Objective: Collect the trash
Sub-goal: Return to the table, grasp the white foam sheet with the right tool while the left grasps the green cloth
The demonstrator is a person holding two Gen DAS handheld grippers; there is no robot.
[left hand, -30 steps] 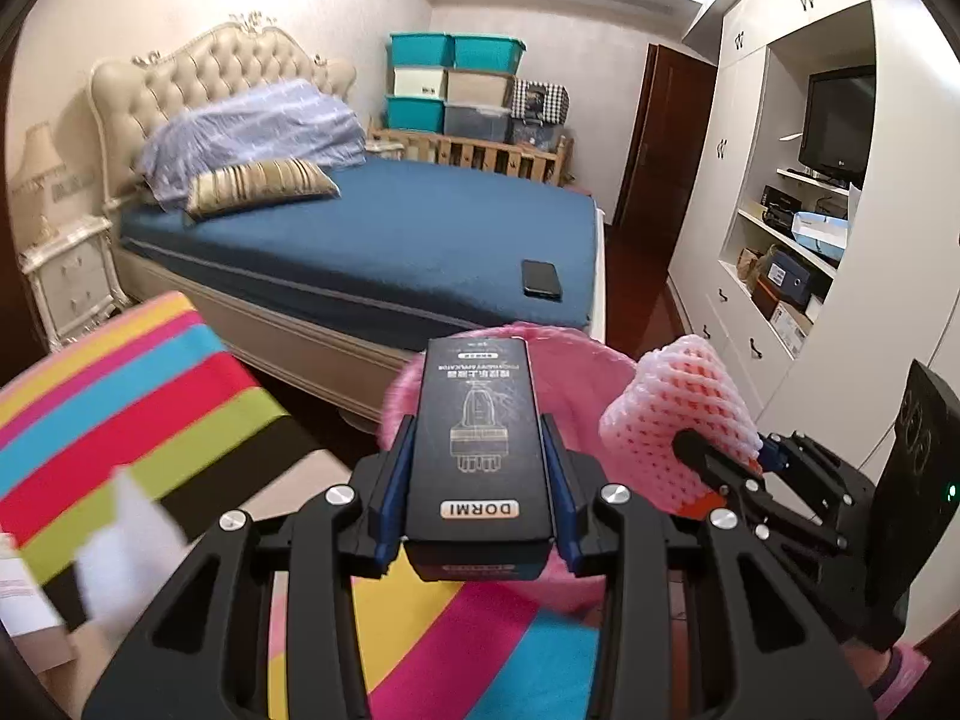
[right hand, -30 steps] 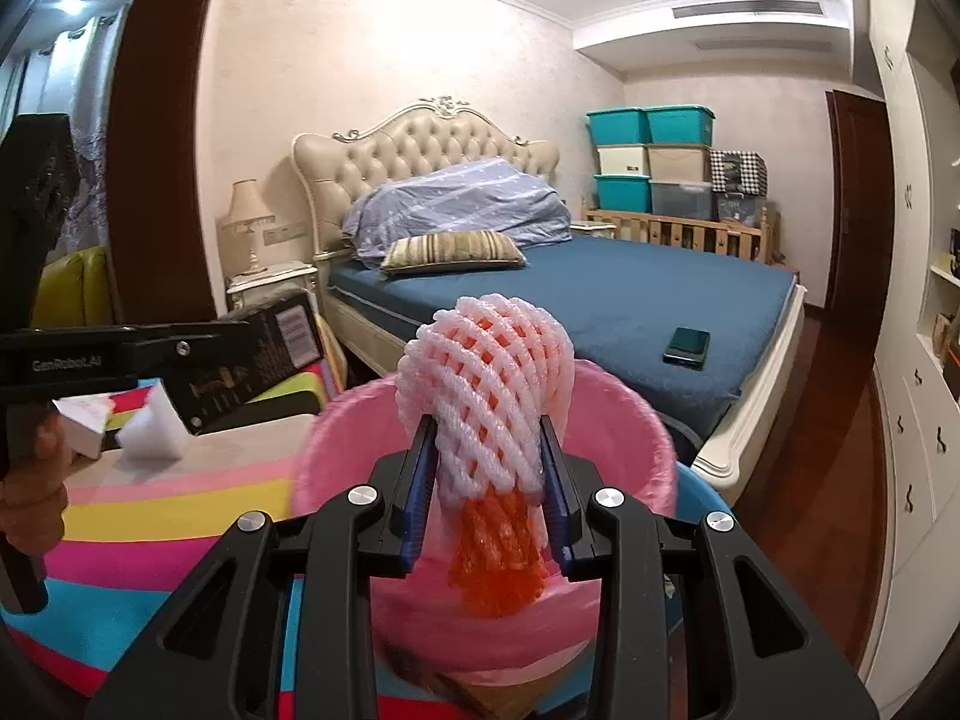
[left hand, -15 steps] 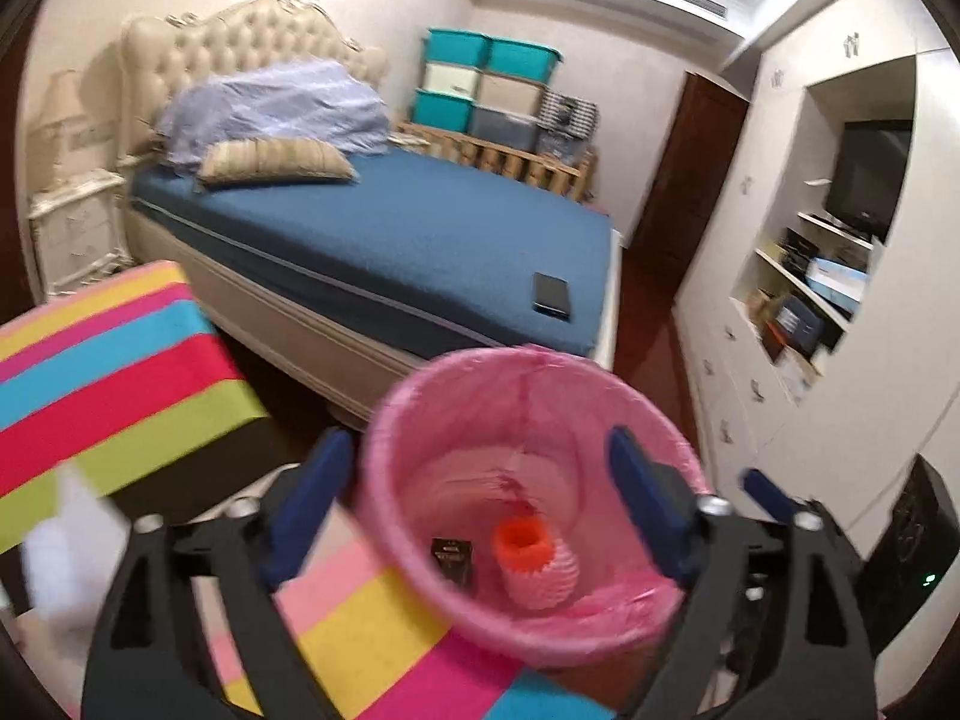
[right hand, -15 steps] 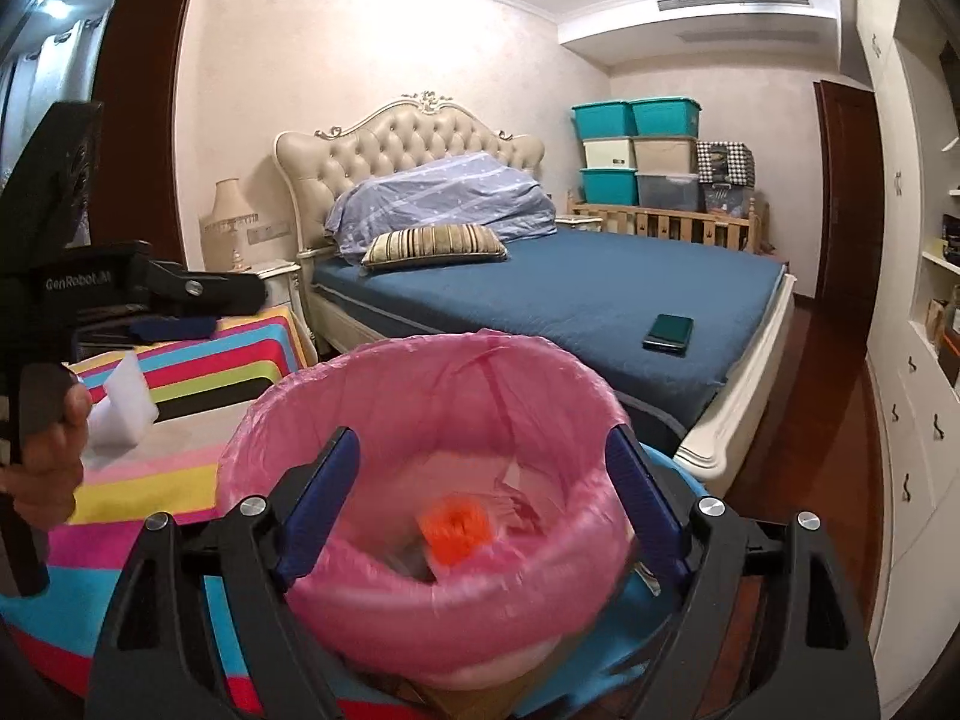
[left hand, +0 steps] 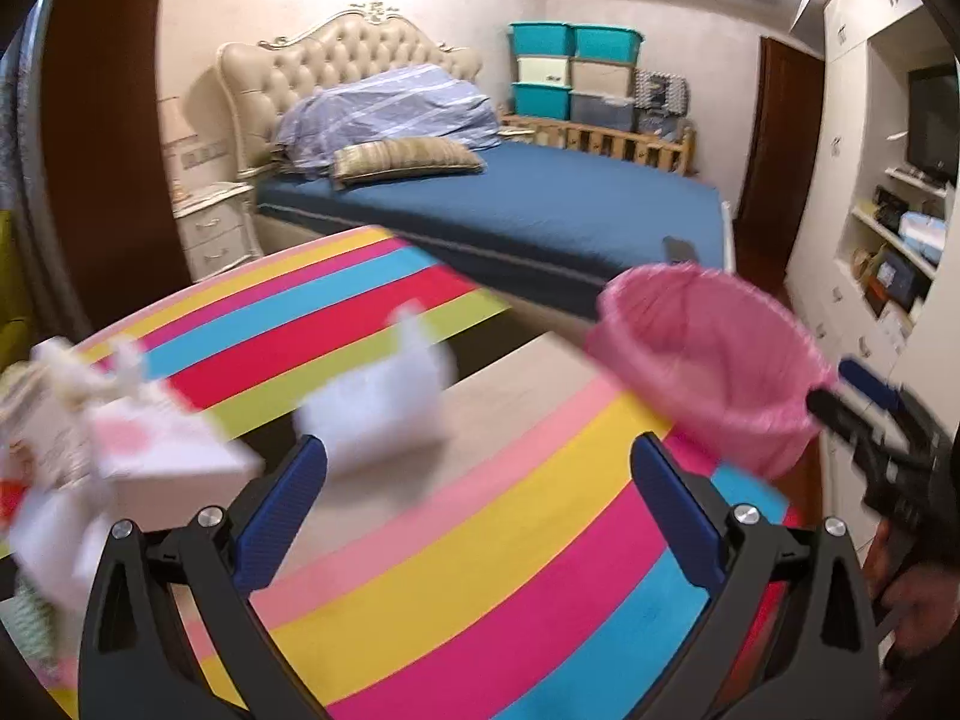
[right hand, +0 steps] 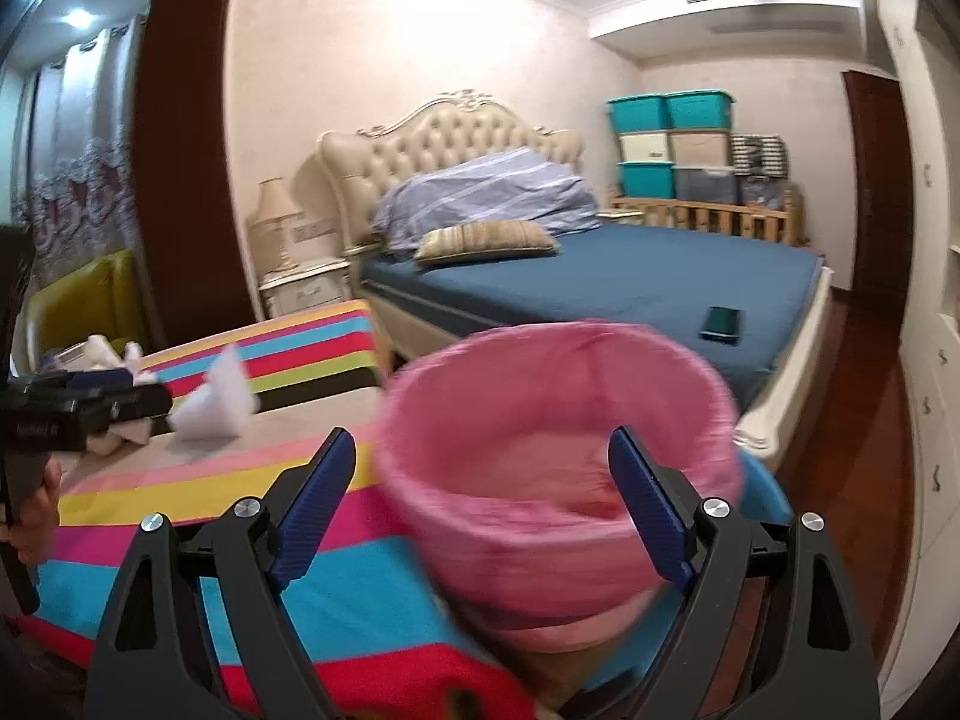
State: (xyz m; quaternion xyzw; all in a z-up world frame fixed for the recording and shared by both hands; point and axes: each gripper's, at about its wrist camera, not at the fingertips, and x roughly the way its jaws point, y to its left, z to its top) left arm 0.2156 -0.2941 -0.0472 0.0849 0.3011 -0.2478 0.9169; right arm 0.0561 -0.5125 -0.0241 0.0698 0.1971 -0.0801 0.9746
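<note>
Both jaws have just been opening, and nothing sits between either pair. The left hand-held gripper (left hand: 477,510) is spread wide over the striped desk (left hand: 480,570), pointing toward the white crumpled tissue (left hand: 384,402) just ahead of its fingertips, likely the next scrap to pick up. More litter, a small carton (left hand: 156,456) among pale scraps, lies off to its left. The right hand-held gripper (right hand: 480,510) is also spread and empty, with the pink-lined bin (right hand: 558,468) directly ahead of it, apparently because that is where trash gets dropped. The bin's bottom is too blurred to tell what it contains.
</note>
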